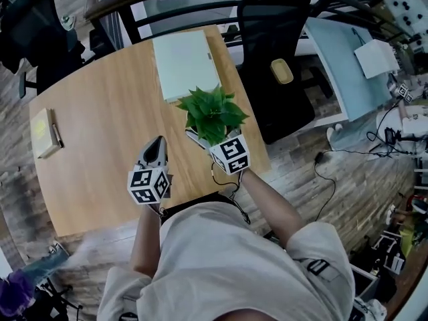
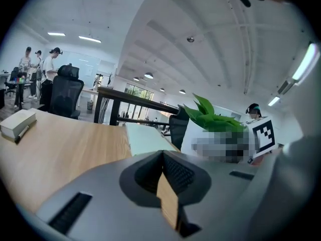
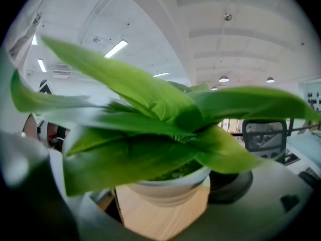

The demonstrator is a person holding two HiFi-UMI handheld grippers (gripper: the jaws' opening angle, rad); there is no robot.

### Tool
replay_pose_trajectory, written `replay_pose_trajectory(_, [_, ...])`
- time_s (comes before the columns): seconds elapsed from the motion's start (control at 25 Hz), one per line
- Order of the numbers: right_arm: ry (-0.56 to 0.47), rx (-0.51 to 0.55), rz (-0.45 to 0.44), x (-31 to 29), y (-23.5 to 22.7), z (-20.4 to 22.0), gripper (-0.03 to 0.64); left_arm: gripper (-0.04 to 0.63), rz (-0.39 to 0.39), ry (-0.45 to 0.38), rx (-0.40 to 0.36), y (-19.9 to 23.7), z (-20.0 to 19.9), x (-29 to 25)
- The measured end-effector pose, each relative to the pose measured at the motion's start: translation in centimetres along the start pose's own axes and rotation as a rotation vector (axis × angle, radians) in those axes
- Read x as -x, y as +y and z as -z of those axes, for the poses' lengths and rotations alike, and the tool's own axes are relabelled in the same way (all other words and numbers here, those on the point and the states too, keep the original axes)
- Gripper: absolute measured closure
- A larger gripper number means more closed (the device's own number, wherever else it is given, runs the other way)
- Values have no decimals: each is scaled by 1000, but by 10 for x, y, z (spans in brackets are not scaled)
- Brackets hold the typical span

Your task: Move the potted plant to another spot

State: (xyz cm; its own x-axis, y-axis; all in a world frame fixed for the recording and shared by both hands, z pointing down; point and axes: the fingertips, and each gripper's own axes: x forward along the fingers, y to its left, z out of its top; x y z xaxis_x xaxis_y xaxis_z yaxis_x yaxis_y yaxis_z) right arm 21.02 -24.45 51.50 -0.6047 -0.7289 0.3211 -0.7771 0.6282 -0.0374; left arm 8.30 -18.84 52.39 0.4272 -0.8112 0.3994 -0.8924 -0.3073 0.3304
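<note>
Left claw (image 1: 156, 144), pressed together and empty, hangs over open table (image 1: 100, 126) while right claw (image 3: 165, 197) pinches the potted plant (image 1: 212, 116) near the table's right edge, a black chair (image 1: 274, 52) just past that edge.

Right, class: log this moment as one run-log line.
left claw: shut, empty, over wooden table | right claw: around white-potted green plant, grip unclear

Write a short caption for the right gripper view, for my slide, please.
Right gripper with its jaws gripping the potted plant, green leaves filling the view, wooden table beneath.
</note>
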Motion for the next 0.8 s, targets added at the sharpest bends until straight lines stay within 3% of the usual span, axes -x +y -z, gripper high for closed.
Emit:
replay_pose_trajectory(0.28, [-50, -35, 47, 21, 12, -32, 91, 583, 44, -57, -53, 0, -30, 28])
replay_pose_trajectory(0.64, [-56, -74, 146, 58, 38, -22, 91, 583, 174, -55, -93, -16, -18, 48])
replay_pose_trajectory(0.8, [-51, -62, 151, 61, 43, -21, 91, 583, 178, -60, -88, -17, -21, 45])
